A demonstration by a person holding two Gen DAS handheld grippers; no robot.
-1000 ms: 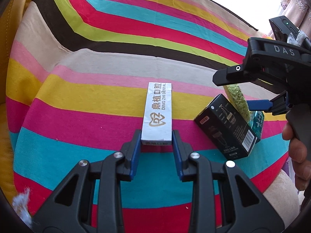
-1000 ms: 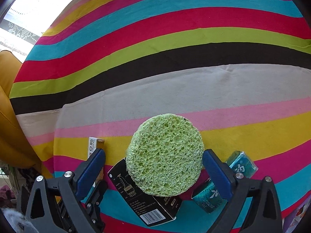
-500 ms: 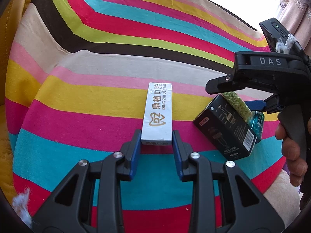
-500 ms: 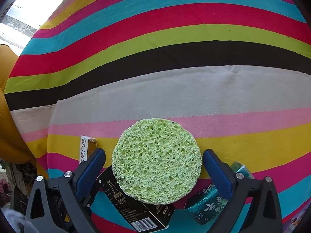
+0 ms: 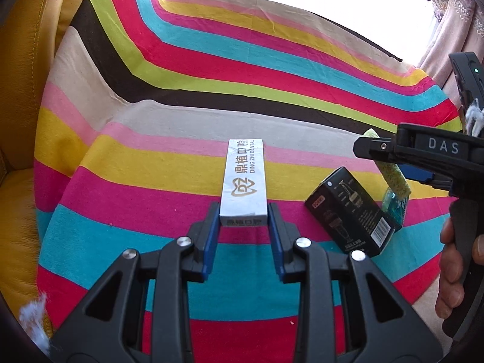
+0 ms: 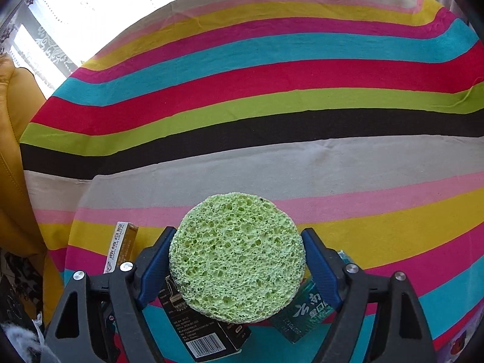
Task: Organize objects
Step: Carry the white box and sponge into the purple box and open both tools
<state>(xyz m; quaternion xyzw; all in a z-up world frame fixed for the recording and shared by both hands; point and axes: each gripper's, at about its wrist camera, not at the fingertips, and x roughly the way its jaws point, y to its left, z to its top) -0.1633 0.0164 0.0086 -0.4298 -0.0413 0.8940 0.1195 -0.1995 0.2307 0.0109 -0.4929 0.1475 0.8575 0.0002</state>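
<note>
Between your right gripper's [image 6: 237, 264] closing jaws, the round green porous sponge [image 6: 237, 258] is soft and light, so pinch its edges gently. Your left gripper [image 5: 243, 227] is clamped on the silver cardboard box [image 5: 245, 181].

The right gripper [image 6: 237, 260] jaws are closing on the round green sponge [image 6: 237, 257], where a second ago they stood wide of it on both sides. The sponge now tilts up off the black box [image 6: 205, 331] beneath.
</note>
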